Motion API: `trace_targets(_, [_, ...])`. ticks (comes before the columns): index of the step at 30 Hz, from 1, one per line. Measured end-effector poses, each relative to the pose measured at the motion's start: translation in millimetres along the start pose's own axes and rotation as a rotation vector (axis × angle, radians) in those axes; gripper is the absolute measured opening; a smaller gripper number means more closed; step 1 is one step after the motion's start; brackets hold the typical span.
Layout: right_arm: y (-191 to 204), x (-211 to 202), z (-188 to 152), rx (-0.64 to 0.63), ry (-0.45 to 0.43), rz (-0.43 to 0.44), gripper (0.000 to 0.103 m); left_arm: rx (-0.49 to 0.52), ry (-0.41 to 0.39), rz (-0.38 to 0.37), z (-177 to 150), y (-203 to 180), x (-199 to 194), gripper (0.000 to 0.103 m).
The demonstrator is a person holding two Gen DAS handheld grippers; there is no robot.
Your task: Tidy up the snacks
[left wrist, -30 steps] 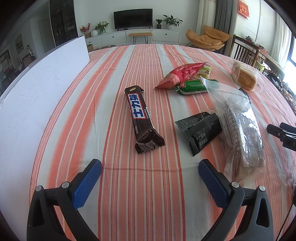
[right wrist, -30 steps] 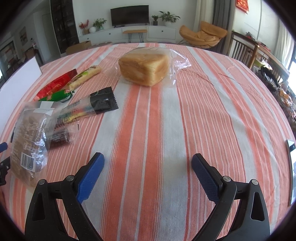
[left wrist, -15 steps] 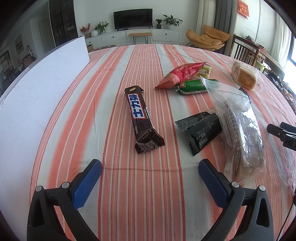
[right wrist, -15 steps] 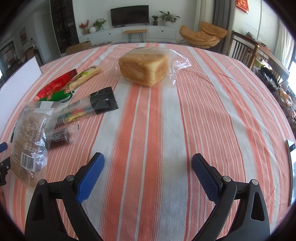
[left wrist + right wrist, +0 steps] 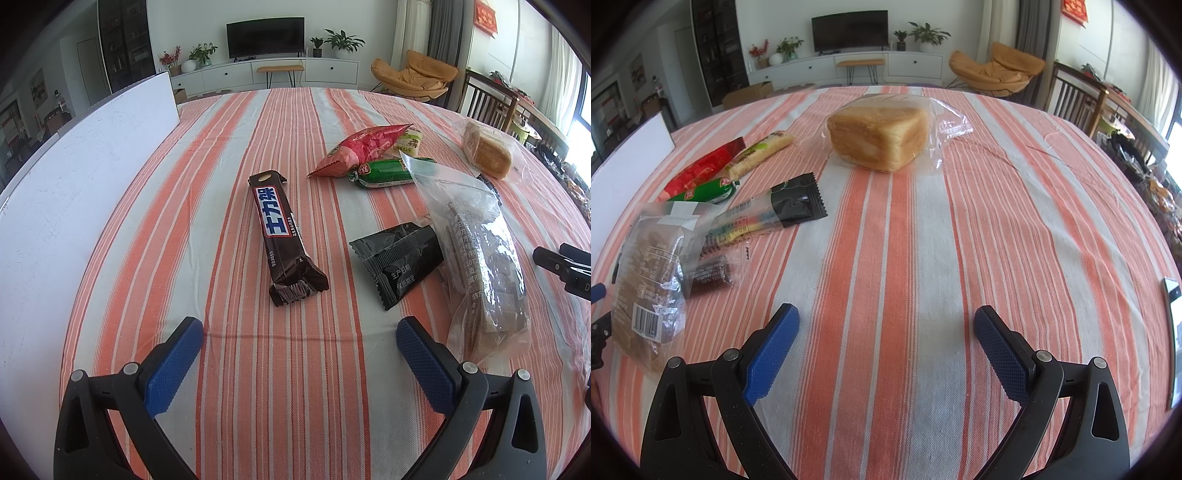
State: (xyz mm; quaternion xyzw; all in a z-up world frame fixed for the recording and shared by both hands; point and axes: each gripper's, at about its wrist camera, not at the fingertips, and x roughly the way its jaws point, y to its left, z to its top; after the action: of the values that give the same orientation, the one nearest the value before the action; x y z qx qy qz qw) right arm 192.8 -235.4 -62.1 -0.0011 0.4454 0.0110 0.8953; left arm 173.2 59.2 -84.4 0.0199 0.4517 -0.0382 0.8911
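Note:
Snacks lie on a striped tablecloth (image 5: pixel 288 369). In the left wrist view a brown chocolate bar (image 5: pixel 282 230) lies ahead of my open, empty left gripper (image 5: pixel 299 341), with a black packet (image 5: pixel 400 264) and a clear bag of dark bread (image 5: pixel 484 258) to its right. Farther off are a red packet (image 5: pixel 364 149), a green sausage (image 5: pixel 384 173) and a bagged loaf (image 5: pixel 485 149). In the right wrist view my open, empty right gripper (image 5: pixel 886 332) hovers over bare cloth, the loaf (image 5: pixel 881 136) far ahead and the bread bag (image 5: pixel 652 280) at the left.
A white board (image 5: pixel 74 206) stands along the table's left side. A phone-like object (image 5: pixel 1172 321) lies at the right table edge. A black-ended clear packet (image 5: pixel 768 214) and a beige bar (image 5: pixel 761 153) lie left of the loaf. Chairs stand beyond the table.

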Motion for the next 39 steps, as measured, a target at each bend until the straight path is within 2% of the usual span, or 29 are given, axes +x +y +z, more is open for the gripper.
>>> trace_targets(23, [0,0,0,0.000,-0.001,0.000,0.098,-0.002,-0.001,-0.009,-1,0,0,0.103])
trace_targets(27, [0,0,0,0.000,-0.001,0.000,0.098,0.062,0.024,-0.099,-8,7,-9,0.103])
trace_targets(30, [0,0,0,0.000,-0.001,0.000,0.098,-0.025,0.011,-0.209,3,29,-22,0.103])
trace_targets(33, [0,0,0,0.000,-0.001,0.000,0.098,-0.134,-0.036,-0.215,33,41,-27,0.102])
trace_targets(35, [0,0,0,0.000,-0.001,0.000,0.098,-0.152,-0.002,-0.194,53,37,-14,0.097])
trace_targets(36, [0,0,0,0.000,-0.001,0.000,0.098,-0.142,0.036,-0.167,62,33,0,0.086])
trace_targets(37, [0,0,0,0.000,-0.001,0.000,0.098,-0.134,0.077,-0.133,67,30,14,0.070])
trace_targets(38, [0,1,0,0.000,-0.001,0.000,0.098,-0.133,0.116,-0.107,71,26,27,0.061])
trace_targets(39, [0,1,0,0.000,-0.001,0.000,0.098,-0.126,0.103,-0.081,73,23,32,0.054])
